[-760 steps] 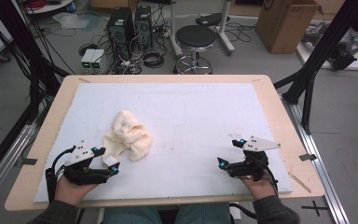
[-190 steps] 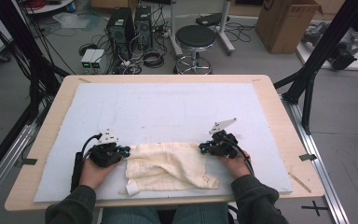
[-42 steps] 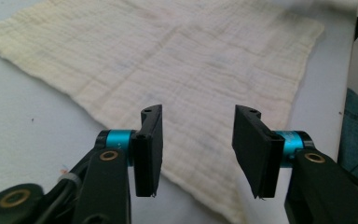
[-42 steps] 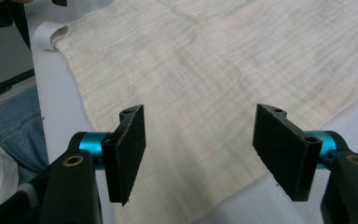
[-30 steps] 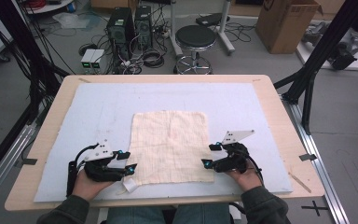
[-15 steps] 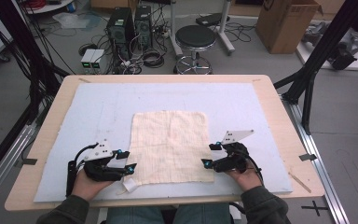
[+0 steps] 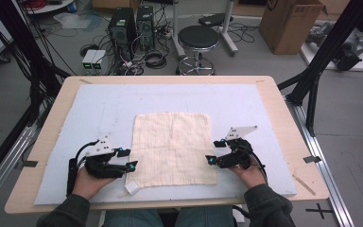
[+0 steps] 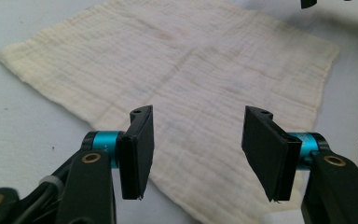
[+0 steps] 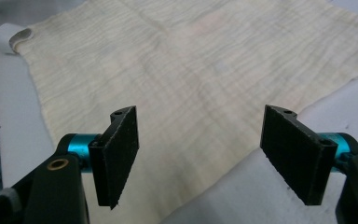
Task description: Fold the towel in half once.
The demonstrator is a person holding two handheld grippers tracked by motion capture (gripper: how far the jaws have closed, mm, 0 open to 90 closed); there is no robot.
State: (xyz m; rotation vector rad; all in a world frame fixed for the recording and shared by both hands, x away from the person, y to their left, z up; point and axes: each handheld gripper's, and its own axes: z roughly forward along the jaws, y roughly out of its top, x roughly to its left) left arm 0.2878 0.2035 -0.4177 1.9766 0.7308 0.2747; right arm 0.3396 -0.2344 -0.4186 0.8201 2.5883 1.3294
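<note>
Both grippers, left [image 7: 125,159] and right [image 7: 215,151], are hovering wide apart and empty beside the cream cloth [image 7: 172,146], which is lying fully spread on the table [image 7: 274,99], apparently awaiting folding.

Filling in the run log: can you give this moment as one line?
cloth: spread flat on white mat | left gripper: open, at near-left corner | right gripper: open, at right edge | nothing held
</note>
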